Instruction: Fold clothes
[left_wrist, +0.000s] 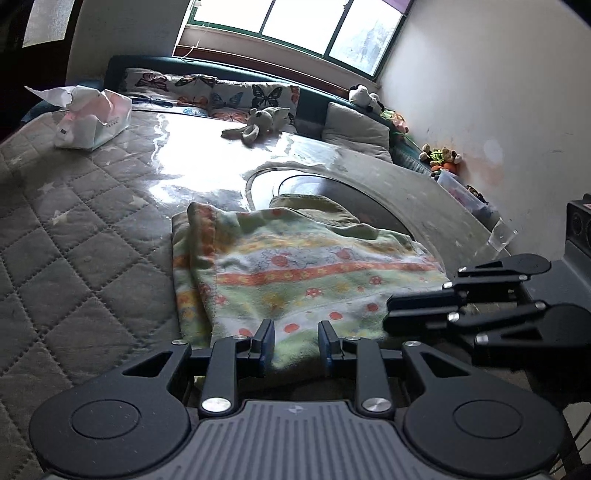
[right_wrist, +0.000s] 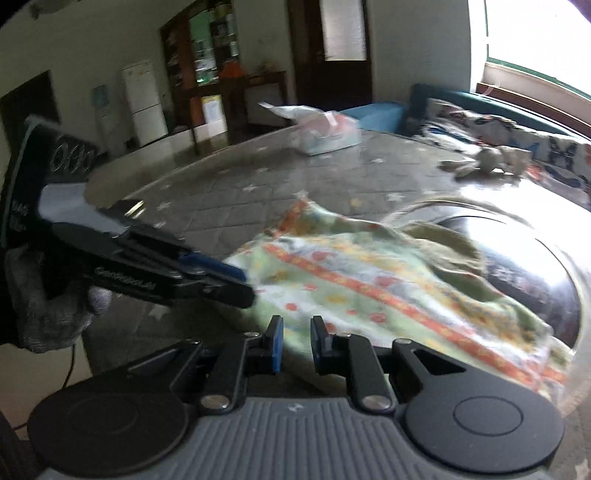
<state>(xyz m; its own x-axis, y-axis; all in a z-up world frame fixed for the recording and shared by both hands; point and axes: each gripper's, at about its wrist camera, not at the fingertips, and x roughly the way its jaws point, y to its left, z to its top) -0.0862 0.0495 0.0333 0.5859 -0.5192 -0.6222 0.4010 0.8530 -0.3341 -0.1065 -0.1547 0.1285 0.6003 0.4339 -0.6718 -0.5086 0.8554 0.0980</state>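
Quilted grey table cover (left_wrist: 74, 229); fleecy striped garment (left_wrist: 295, 273) lies crumpled between parted left tongs (left_wrist: 295, 345) and right tongs (right_wrist: 296, 341).

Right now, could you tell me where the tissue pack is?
The tissue pack lies on the quilted table cover, at upper left in the left wrist view, left of the stuffed bunny and beyond the patterned cloth.

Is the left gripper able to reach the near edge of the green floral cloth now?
Probably yes. The left gripper is open right at the green floral cloth's near edge, with nothing between; the right gripper is off to the side.
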